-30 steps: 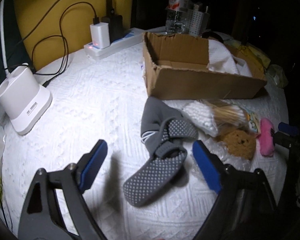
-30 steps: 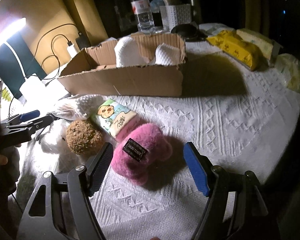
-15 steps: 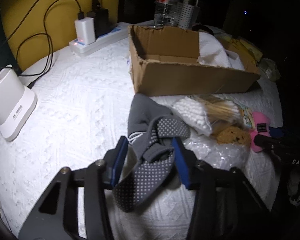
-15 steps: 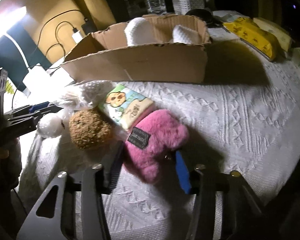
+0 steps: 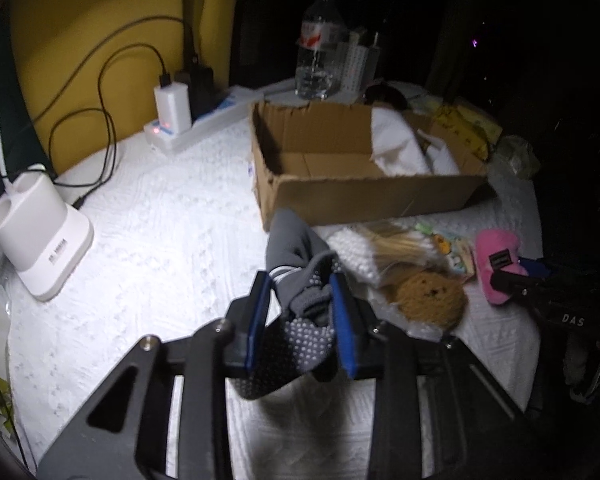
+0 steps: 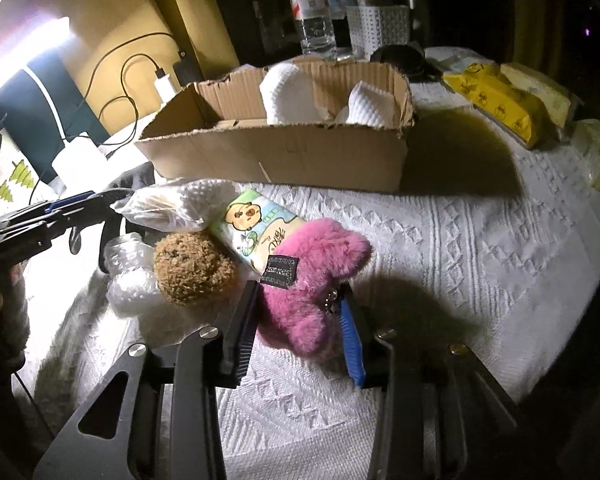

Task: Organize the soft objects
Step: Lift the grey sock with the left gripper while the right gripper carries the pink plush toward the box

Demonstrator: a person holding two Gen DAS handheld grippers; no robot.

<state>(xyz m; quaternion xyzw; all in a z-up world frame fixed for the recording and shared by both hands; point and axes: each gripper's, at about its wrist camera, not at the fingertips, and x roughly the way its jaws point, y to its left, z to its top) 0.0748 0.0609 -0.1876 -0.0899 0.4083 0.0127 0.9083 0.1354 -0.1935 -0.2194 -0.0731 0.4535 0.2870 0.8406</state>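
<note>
My left gripper (image 5: 298, 280) is shut on a grey sock with white grip dots (image 5: 296, 256) and lifts it off the white bedspread. My right gripper (image 6: 298, 292) is shut on a pink fluffy toy (image 6: 312, 276) with a black label; the toy also shows in the left wrist view (image 5: 496, 252). A brown fuzzy ball (image 6: 194, 268) lies just left of the pink toy. An open cardboard box (image 6: 284, 152) stands behind, with white knitted items (image 6: 286, 96) at its right end.
A bag of cotton swabs (image 5: 364, 244) and a cartoon tissue pack (image 6: 256, 224) lie in front of the box. A power strip with chargers (image 5: 188, 124), a white stand (image 5: 36, 236), a water bottle (image 5: 318, 52), a white basket (image 6: 384, 24) and yellow packs (image 6: 500, 96) ring the bed.
Both grippers went from wide open to shut: the left closed on the grey sock and raised it, the right closed on the pink toy.
</note>
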